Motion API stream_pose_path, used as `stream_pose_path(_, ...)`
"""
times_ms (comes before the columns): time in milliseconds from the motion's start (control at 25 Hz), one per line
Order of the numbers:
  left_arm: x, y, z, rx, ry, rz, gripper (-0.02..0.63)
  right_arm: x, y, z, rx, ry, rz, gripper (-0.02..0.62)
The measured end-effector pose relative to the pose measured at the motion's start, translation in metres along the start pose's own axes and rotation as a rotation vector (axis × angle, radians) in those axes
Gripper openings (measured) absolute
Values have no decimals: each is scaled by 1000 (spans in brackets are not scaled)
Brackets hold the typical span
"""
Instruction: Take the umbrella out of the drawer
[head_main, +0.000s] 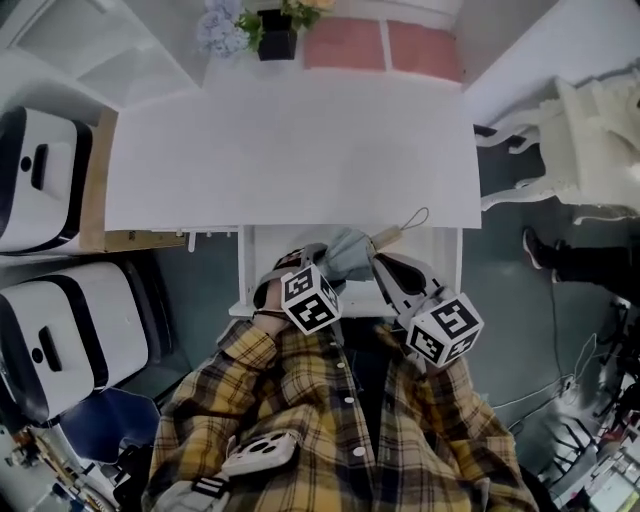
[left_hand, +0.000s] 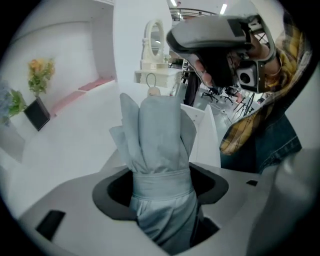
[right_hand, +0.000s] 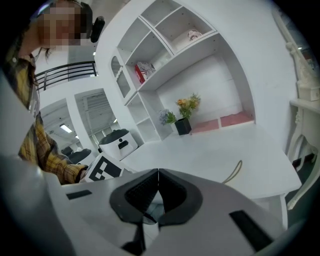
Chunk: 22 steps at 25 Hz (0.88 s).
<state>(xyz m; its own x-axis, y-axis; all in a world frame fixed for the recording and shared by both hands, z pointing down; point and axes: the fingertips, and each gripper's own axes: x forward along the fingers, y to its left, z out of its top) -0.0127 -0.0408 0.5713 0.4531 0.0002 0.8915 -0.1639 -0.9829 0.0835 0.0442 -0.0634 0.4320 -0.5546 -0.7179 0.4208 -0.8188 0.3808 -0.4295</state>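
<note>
The folded grey-blue fabric umbrella (head_main: 348, 252) is bundled by a matching strap around its middle, where the left gripper (left_hand: 162, 182) clamps it. It slants with its pale wooden handle (head_main: 386, 237) and thin cord loop (head_main: 417, 217) pointing far right, reaching the near edge of the white table (head_main: 290, 150). It sits over the white drawer (head_main: 247, 272), which stands pulled out toward the near side.

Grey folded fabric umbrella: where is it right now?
In the head view, the grey folded fabric umbrella sits centre, gripped by the left hand-held gripper over the open white drawer, at the white desk's front edge.
</note>
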Motion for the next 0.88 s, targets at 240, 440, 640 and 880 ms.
stream_pose_path(240,-37,12,13,-99,-73,46,319,-4,21,19,-30,-23,57,17)
stream_pose_path(440,-69,25,28,-202,-180,71,319,-4,44,44,-109,-46,135,17)
stream_pose_path(640,-103,41,38,-304,-303,128,319,0,55,64,-152,-85,195,17)
stream_pose_path(880,-146,43,47,-389,-439,168,320,-4,57,77,-156,-108,199,17)
